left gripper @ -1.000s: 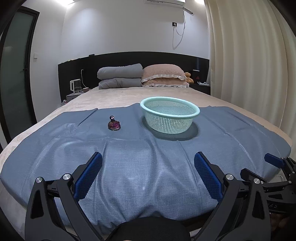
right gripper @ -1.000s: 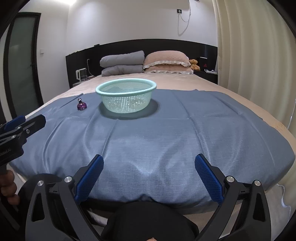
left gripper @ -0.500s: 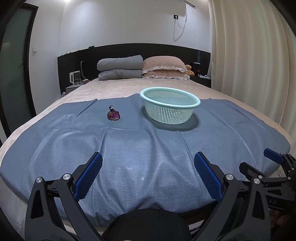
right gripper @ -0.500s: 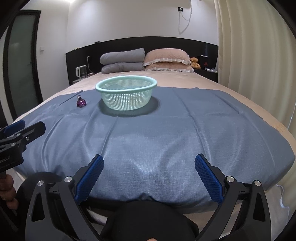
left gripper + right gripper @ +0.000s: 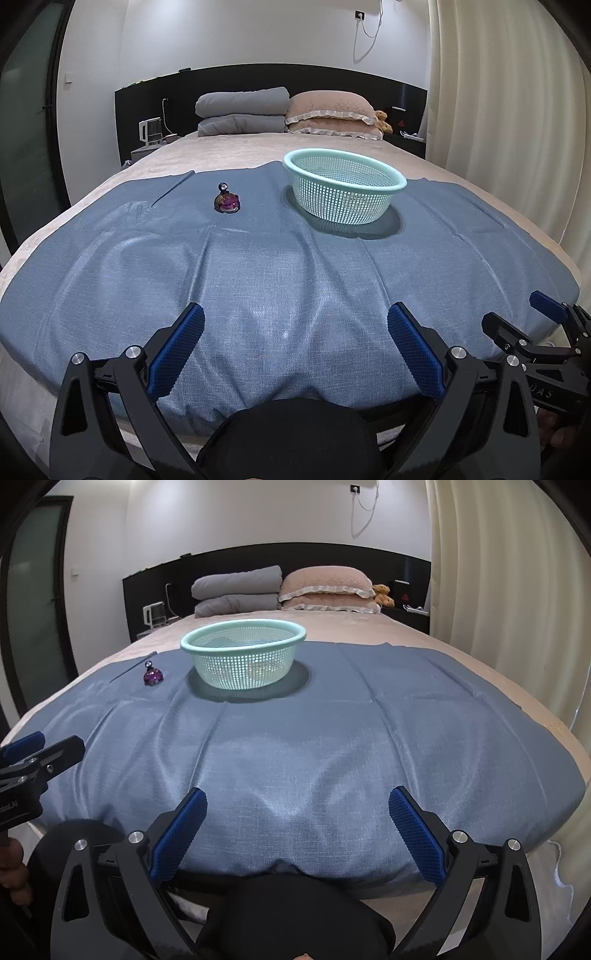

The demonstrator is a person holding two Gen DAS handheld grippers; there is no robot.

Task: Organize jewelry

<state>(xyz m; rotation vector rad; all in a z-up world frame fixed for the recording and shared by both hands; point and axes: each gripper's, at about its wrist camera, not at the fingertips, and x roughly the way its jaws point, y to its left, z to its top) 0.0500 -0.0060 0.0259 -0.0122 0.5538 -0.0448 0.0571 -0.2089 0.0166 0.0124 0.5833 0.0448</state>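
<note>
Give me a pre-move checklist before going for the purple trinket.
1. Left claw open, empty: ok.
2. Right claw open, empty: ok.
3. Trinket in view on the blue cloth, left of the basket, apart from it: ok.
4. Path from left claw to trinket clear: ok.
5. Basket upright, mouth open: ok.
6. Basket contents: cannot tell.

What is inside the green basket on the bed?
Through the holes of the green basket, nothing clear shows inside. Its wall and rim hide most of the bottom, so something small could still lie there.
</note>
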